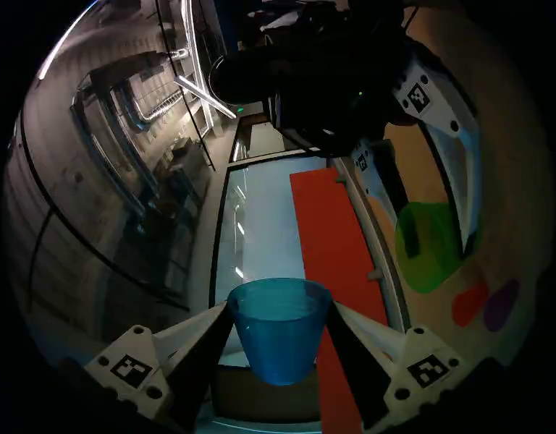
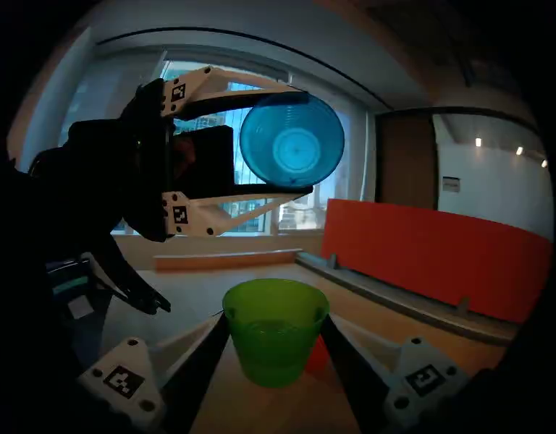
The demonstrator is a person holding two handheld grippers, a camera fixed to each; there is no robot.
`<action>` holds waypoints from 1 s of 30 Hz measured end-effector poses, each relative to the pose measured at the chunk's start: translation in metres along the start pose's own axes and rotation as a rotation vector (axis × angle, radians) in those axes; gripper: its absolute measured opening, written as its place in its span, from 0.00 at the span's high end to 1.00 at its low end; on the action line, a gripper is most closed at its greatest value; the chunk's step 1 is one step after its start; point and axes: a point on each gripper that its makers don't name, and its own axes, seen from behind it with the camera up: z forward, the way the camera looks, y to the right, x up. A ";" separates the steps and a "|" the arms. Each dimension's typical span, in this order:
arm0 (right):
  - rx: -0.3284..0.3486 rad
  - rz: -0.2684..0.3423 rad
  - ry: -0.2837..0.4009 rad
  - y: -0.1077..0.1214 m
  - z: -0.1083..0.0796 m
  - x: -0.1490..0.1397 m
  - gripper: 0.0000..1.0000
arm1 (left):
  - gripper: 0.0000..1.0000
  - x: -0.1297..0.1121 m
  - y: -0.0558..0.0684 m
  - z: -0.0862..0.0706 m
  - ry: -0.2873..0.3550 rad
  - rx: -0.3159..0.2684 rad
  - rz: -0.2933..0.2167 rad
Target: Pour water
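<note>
My left gripper (image 1: 278,312) is shut on a translucent blue cup (image 1: 279,340), one finger on each side. In the right gripper view this blue cup (image 2: 292,141) lies tipped on its side, high up, with its mouth turned toward the camera. It hangs above and beyond the green cup (image 2: 276,340), and the left gripper (image 2: 296,137) is clamped on it from the left. My right gripper (image 2: 274,320) is shut on the upright green cup, low over the wooden table (image 2: 278,409). In the left gripper view the green cup (image 1: 426,246) sits between the right gripper's white fingers (image 1: 462,166). I cannot make out a stream of water.
A long orange panel (image 2: 437,253) runs along the table's far right side. Large windows (image 2: 97,116) stand behind. A red disc (image 1: 470,304) and a purple disc (image 1: 501,304) lie on the table near the green cup. A person's dark sleeve (image 2: 75,188) holds the left gripper.
</note>
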 end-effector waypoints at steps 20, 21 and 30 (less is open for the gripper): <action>-0.004 0.007 0.026 -0.001 0.001 0.002 0.11 | 0.14 -0.011 0.002 0.003 0.015 -0.021 -0.389; -0.005 0.007 0.027 -0.001 0.000 0.002 0.11 | 0.14 -0.012 0.002 0.003 0.015 -0.023 -0.414; -0.016 0.012 0.036 0.002 -0.003 0.004 0.11 | 0.14 -0.021 0.000 0.003 0.011 -0.032 -0.701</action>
